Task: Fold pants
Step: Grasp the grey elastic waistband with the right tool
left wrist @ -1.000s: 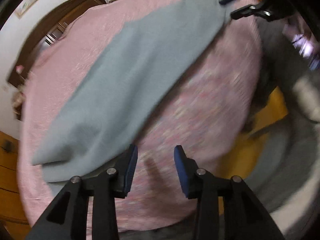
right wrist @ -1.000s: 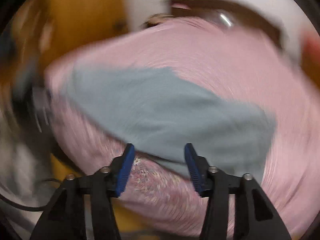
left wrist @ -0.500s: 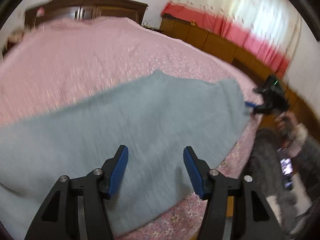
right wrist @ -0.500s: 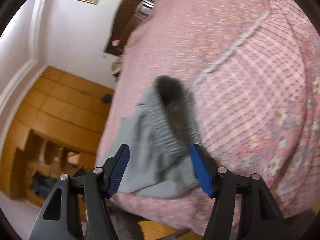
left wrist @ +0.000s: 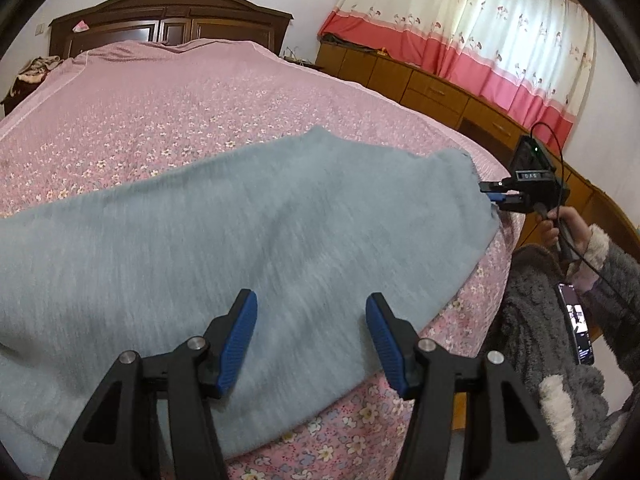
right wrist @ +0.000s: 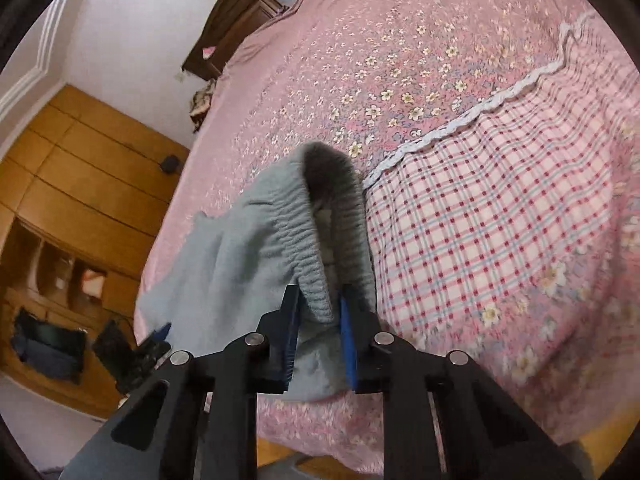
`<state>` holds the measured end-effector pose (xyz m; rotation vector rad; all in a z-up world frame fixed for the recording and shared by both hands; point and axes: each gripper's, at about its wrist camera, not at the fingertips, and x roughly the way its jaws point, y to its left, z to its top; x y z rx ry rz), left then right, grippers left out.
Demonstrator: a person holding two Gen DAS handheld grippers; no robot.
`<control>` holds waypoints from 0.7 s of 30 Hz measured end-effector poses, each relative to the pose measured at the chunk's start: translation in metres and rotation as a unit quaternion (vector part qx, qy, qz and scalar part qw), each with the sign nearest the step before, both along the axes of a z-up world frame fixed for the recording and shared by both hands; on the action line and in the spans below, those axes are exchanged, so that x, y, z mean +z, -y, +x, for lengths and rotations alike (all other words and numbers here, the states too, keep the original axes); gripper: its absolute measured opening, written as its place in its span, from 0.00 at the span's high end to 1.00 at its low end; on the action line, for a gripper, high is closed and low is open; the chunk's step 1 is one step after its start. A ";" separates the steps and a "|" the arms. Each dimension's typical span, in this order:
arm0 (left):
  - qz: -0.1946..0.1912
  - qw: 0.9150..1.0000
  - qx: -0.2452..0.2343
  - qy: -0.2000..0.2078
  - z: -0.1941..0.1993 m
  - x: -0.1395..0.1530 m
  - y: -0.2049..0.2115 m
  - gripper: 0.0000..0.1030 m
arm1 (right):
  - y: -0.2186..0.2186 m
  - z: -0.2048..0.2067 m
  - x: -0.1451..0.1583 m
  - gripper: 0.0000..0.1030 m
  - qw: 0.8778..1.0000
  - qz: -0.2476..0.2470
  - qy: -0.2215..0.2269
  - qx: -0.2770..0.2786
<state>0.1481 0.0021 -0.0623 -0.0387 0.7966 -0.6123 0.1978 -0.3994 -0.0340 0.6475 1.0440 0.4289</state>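
Note:
Grey-blue pants [left wrist: 256, 232] lie flat across the pink floral bedspread [left wrist: 168, 92], near the bed's front edge. My left gripper [left wrist: 312, 336] hovers open just above the cloth, with nothing pinched between its blue pads. At the far right end of the pants is my right gripper [left wrist: 496, 196], held by a hand. In the right wrist view the right gripper [right wrist: 320, 320] is closing on the ribbed elastic waistband [right wrist: 304, 248], whose fold fills the gap between the pads. The left gripper's blue tip [right wrist: 162, 330] shows past the pants' far end.
A dark wooden headboard [left wrist: 168, 12] stands at the far end of the bed. Low wooden cabinets [left wrist: 432, 88] and a red-and-white curtain [left wrist: 480, 28] line the right wall. A person's fuzzy grey sleeve [left wrist: 616, 264] and a phone [left wrist: 576, 328] are at right. A checked bedspread panel [right wrist: 488, 216] lies beside the waistband.
The right jaws have closed from wide open onto the waistband. Both views rolled and steadied; the left gripper widened and came over the pants.

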 end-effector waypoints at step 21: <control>0.002 1.000 0.003 -0.003 -0.004 -0.001 0.000 0.42 | 0.001 -0.033 0.011 0.69 0.999 -0.014 -0.039 -0.019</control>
